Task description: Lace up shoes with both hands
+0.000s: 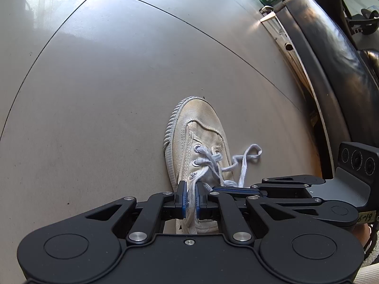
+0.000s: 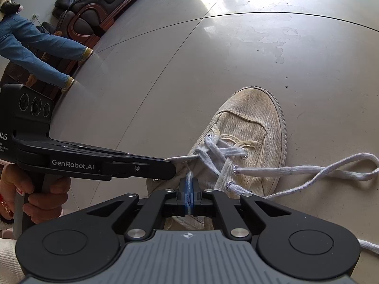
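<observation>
Lace strands [image 1: 192, 198] pinched between blue pads of left gripper [image 1: 191, 197], jaws nearly shut on them, just above the shoe's [image 1: 201, 127] lacing. Right gripper [image 2: 188, 195] clamped tight on a lace [image 2: 188, 184] that rises to it from the near eyelets, jaws fully closed around it. Left gripper [image 2: 165, 165] seen from the right wrist reaching in from the left, tip touching a taut strand at the shoe's [image 2: 251, 113] upper, held by a hand [image 2: 35, 189] at the handle. White canvas shoe resting on grey tile floor [image 1: 106, 94], toe pointing away, laces crossed through the front eyelets only. Loose lace ends [image 2: 331, 168] trailing off the shoe's side onto the floor in open loops. Beyond, dark tile seams, then a black leather sofa [image 1: 331, 59] along the floor's far edge. Farther off in the right view, legs in jeans [image 2: 42, 45] beside a wood-trimmed couch [image 2: 90, 11].
</observation>
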Demonstrator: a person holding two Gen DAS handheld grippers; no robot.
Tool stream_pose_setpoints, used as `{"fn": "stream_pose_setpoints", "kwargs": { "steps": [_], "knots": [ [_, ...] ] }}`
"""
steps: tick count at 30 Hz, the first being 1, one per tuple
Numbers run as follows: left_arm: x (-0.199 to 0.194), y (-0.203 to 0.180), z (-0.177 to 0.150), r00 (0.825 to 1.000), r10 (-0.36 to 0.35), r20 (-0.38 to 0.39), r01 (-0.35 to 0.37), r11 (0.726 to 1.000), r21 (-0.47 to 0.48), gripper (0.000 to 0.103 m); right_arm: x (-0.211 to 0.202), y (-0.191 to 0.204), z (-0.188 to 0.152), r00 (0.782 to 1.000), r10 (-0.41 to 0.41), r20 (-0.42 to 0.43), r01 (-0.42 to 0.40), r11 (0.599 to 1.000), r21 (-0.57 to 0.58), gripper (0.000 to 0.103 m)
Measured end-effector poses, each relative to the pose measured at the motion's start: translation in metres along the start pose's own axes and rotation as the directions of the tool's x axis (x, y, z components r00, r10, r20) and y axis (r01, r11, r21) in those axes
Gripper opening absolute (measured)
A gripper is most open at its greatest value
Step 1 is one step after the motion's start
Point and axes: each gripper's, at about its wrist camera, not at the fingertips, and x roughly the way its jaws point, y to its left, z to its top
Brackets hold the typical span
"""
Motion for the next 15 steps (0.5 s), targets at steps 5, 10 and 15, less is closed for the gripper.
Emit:
{"fn": "stream_pose_setpoints", "kwargs": {
  "steps": [5,10,15],
  "knots": [
    [-0.001,-0.004,0.001,1.000,-0.005,-0.019,0.006,0.999,0.037,0.009,0.003,0.004,0.002,1.000,-0.017,0.015,0.018,0.999,-0.049,0.002],
    [-0.017,-0.008,0.006,1.000,-0.018,0.013,0.017,0.995,0.094,0.011,0.003,0.011,0.000,0.998,-0.006,0.060,0.014,0.990,-0.138,0.002],
    [-0.013,-0.005,0.008,1.000,-0.008,0.017,0.006,0.994,0.110,0.011,0.004,0.019,-0.006,0.996,-0.017,0.089,0.038,0.972,-0.230,0.002]
  ]
}}
